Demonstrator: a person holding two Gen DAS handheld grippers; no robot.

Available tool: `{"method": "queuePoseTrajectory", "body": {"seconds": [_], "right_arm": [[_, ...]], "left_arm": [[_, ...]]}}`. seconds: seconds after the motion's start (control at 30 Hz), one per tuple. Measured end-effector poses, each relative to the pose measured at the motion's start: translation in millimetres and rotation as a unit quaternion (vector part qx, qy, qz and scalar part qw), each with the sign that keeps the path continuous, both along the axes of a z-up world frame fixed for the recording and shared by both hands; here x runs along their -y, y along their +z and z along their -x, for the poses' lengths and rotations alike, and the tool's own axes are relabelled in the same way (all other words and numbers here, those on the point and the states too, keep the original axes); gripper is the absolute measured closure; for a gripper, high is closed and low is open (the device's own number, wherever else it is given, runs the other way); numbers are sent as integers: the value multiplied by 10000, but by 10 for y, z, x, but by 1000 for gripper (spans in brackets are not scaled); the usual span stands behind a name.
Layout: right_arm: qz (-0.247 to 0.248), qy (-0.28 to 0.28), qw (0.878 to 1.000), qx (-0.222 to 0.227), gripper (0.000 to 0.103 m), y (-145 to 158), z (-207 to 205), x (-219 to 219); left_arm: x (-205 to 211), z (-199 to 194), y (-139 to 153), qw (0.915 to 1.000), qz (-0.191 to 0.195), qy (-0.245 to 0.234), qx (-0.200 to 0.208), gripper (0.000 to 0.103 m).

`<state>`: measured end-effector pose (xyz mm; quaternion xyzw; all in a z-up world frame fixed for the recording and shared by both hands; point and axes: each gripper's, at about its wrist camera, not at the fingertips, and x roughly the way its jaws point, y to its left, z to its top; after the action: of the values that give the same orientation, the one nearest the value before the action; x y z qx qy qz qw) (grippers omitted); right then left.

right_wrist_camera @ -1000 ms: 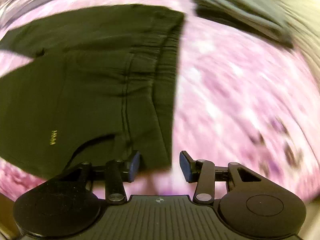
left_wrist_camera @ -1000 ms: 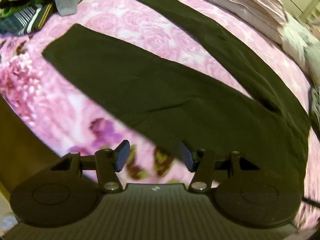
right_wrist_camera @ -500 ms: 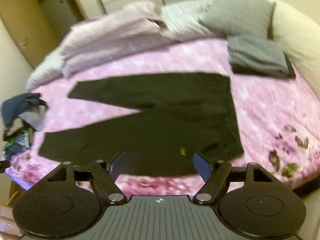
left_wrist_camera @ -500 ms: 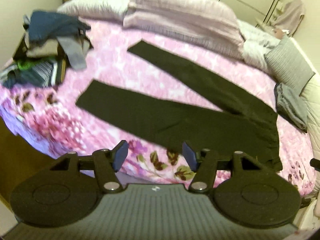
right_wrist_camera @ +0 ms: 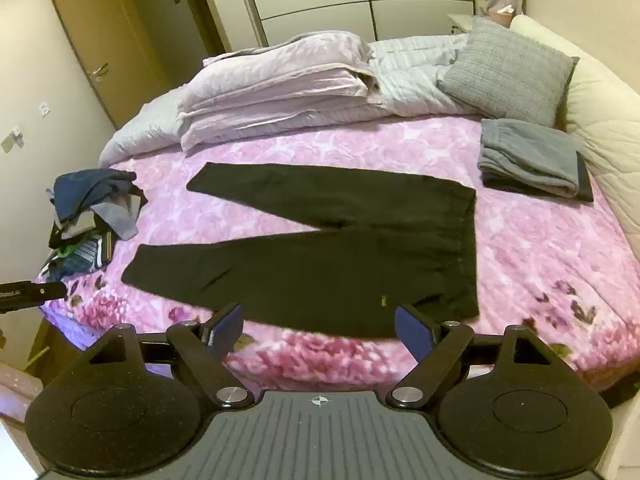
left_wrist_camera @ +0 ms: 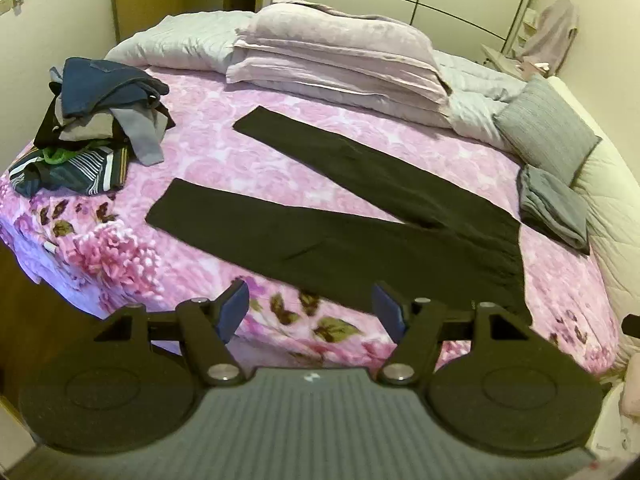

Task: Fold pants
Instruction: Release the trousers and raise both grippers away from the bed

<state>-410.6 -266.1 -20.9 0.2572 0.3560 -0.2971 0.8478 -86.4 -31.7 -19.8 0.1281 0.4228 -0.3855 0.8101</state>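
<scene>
Black pants (left_wrist_camera: 360,216) (right_wrist_camera: 320,256) lie flat on the pink floral bedspread (left_wrist_camera: 224,152) (right_wrist_camera: 532,248), legs spread in a V toward the left and waistband toward the right. My left gripper (left_wrist_camera: 310,312) is open, held back from the bed's near edge, with nothing between its blue pads. My right gripper (right_wrist_camera: 320,328) is also open and empty, hovering before the near edge below the pants' hip. The tip of the left gripper (right_wrist_camera: 28,292) shows at the left edge of the right wrist view.
A heap of unfolded clothes (left_wrist_camera: 96,128) (right_wrist_camera: 92,216) sits at the bed's left. Folded grey garments (left_wrist_camera: 556,208) (right_wrist_camera: 532,164) lie at the right by a grey cushion (left_wrist_camera: 548,128) (right_wrist_camera: 508,68). A folded duvet and pillows (left_wrist_camera: 340,56) (right_wrist_camera: 280,80) fill the back.
Both grippers have pulled back and up from just above the pants to a far view of the whole bed. Both stayed open; the right one's jaws spread wider. The pants lie unmoved.
</scene>
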Motion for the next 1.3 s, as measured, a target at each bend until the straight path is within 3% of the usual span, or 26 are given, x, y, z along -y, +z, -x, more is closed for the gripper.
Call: {"method": "queuePoseTrajectory", "body": {"seconds": [0.3, 0.53, 1.3], "right_arm": [[-133, 72, 9999, -8, 22, -82, 435, -210], [-137, 197, 9997, -29, 22, -90, 554, -411], [-270, 163, 9993, -224, 22, -244, 674, -566]], "left_arm": [[-295, 651, -41, 9999, -162, -49, 33, 36], [-505, 920, -2, 9992, -343, -26, 196, 35], [-562, 1131, -69, 9979, -553, -215, 276, 35]]}}
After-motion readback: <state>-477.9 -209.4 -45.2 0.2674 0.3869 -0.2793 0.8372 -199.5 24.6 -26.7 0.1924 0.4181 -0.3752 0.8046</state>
